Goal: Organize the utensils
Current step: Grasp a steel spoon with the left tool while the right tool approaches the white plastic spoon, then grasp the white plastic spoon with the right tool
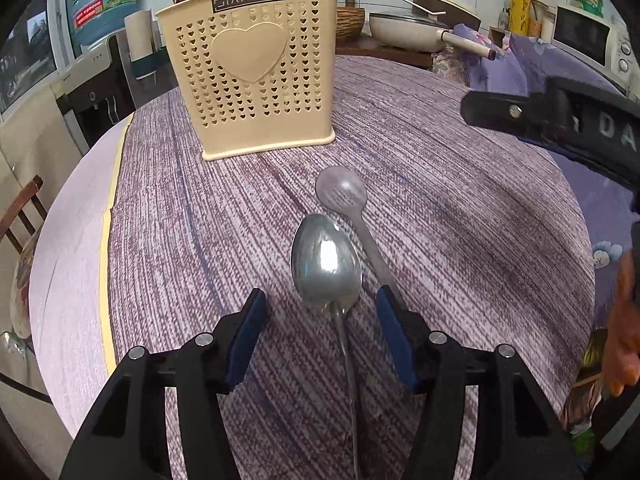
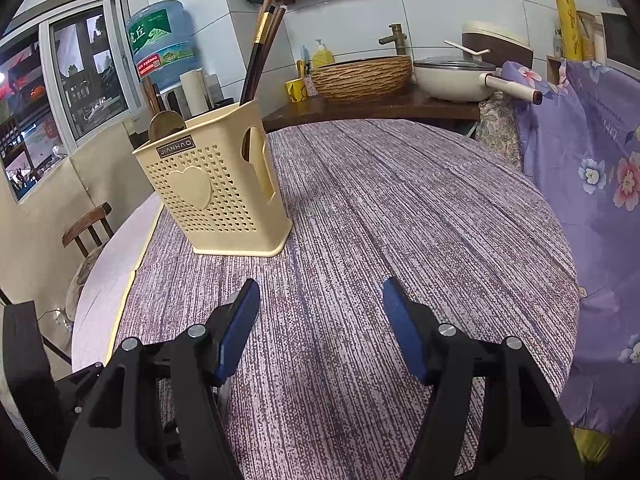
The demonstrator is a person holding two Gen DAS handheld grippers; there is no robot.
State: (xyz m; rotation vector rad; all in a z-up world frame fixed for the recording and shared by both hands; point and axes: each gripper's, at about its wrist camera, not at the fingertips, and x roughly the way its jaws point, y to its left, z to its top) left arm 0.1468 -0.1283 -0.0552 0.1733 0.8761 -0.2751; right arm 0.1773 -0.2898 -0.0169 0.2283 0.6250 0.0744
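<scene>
Hovering my left gripper (image 1: 320, 320), jaws wide, around a metal spoon (image 1: 326, 264) beside its plastic twin (image 1: 341, 191); my right gripper (image 2: 320, 312) gapes empty near the holder (image 2: 216, 192).

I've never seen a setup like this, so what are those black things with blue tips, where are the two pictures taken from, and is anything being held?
They are hand-held tongs, one per hand, each carrying a camera looking along its fingers. In the left view, the left tongs stand open around a metal spoon on the purple tablecloth; a pale plastic spoon lies beside it. Neither is gripped. The right tongs are open and empty. Ahead stands a beige utensil holder already containing chopsticks.
</scene>
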